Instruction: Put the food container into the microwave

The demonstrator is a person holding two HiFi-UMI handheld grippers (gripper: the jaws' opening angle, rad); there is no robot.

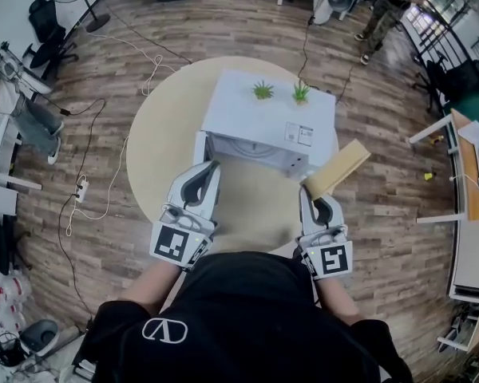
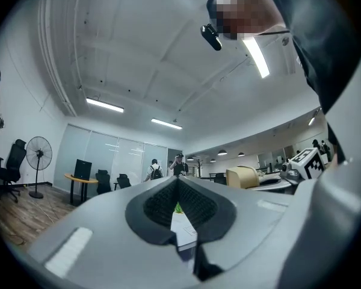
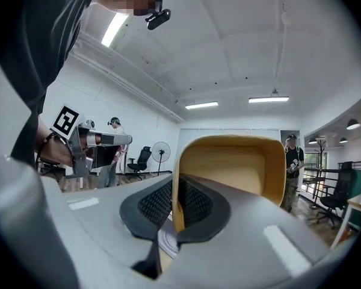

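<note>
Round, pale wood table (image 1: pixel 156 134) on plank floor (image 1: pixel 104 238), bare top between near edge and boxy white microwave (image 1: pixel 263 118). Two small green plants (image 1: pixel 263 91) atop that. Tan, smooth-walled food container (image 1: pixel 339 167) off the microwave's right front corner, pinched by its wall in right gripper (image 1: pixel 311 191). Left gripper (image 1: pixel 210 167) clenched on nothing.

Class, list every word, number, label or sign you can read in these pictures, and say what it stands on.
No words or numbers can be read.
White label on the microwave top: print too small to read.
Left marker cube and right marker cube: black-and-white square patterns, no letters.
Black shirt: white outline emblem, no words.
</note>
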